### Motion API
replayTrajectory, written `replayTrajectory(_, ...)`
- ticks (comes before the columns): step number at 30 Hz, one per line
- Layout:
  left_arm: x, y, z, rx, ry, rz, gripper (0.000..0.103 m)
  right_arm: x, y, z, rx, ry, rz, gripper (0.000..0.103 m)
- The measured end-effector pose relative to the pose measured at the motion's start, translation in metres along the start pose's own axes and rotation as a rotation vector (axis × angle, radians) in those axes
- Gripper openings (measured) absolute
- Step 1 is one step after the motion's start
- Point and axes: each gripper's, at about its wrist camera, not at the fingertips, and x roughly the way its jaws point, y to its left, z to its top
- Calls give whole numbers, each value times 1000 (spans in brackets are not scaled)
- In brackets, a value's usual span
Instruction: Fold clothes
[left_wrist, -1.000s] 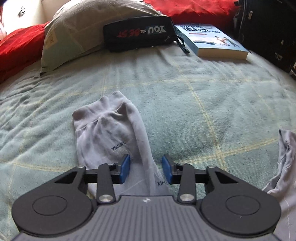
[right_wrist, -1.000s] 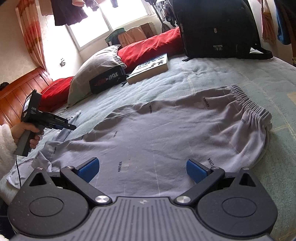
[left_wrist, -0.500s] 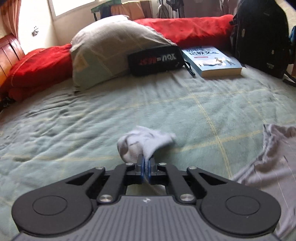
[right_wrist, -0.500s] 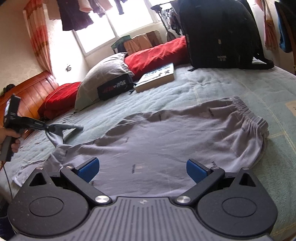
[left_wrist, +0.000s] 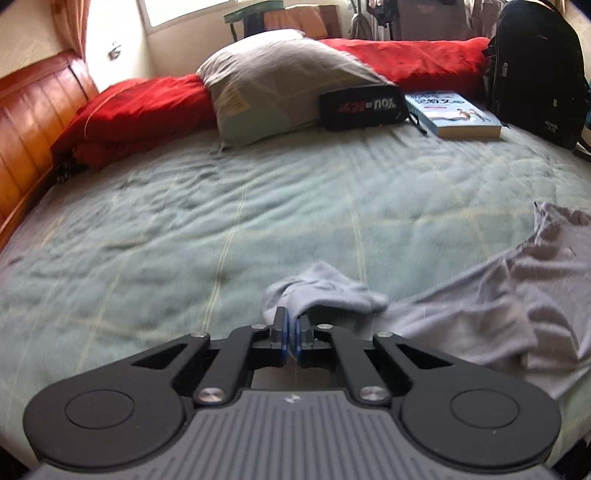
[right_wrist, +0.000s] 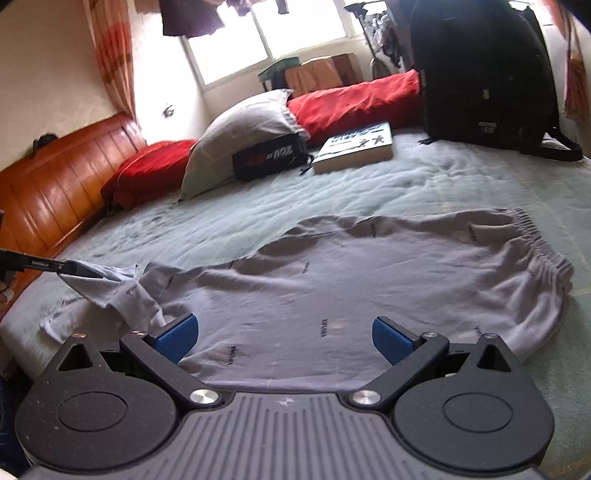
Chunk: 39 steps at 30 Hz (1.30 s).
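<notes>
Grey trousers (right_wrist: 369, 280) lie spread across the green bedspread (right_wrist: 461, 184), elastic waistband to the right. My left gripper (left_wrist: 291, 334) is shut on the cuff of one trouser leg (left_wrist: 325, 291), which hangs lifted off the bed. The right wrist view shows that same gripper (right_wrist: 88, 272) at the left edge, pulling the leg end (right_wrist: 125, 291) up and toward the middle of the garment. My right gripper (right_wrist: 284, 334) stands open just above the near part of the trousers, its blue pads (right_wrist: 177, 332) wide apart and holding nothing.
At the far side of the bed lie a grey pillow (left_wrist: 280, 81), a black pouch (left_wrist: 362, 107), a book (left_wrist: 454, 114), red cushions (left_wrist: 140, 107) and a black backpack (left_wrist: 539, 66). A wooden headboard (right_wrist: 55, 184) runs along the left.
My left gripper closed on the trouser leg's cuff, lifted it off the bed and carried it toward the rest of the trousers. The right gripper stayed open and shifted only slightly.
</notes>
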Motion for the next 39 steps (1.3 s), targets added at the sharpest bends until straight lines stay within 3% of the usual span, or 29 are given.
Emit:
replayTrajectory(10,2,24,-58,-46,33,18,2,5,23,-2,-43,30,4,102)
replayTrajectory(16,13,37,-83,-97,64,-10,3,10,30,-5,-42,49,-12,102)
replayTrajectory(22,8,39,-92,-96,16,-8,3,17,38,-7,-63,69,-32,102)
replayTrajectory(27,6,37,-93,-49,55,-29,18,21,41,-7,-61,77,-31,102)
replayTrajectory(29,-3,38,-92,-43,52,-60,38,22,43,-7,-61,78,-30,102)
replayTrajectory(31,-15,39,-89,-46,31,-114,48,23,44,-8,-68,79,-31,102)
replayTrajectory(36,-22,42,-71,-102,-18,-186,55,26,47,-7,-67,81,-24,102)
replayTrajectory(39,3,56,-62,-221,17,-219,56,25,47,-8,-68,79,-29,102)
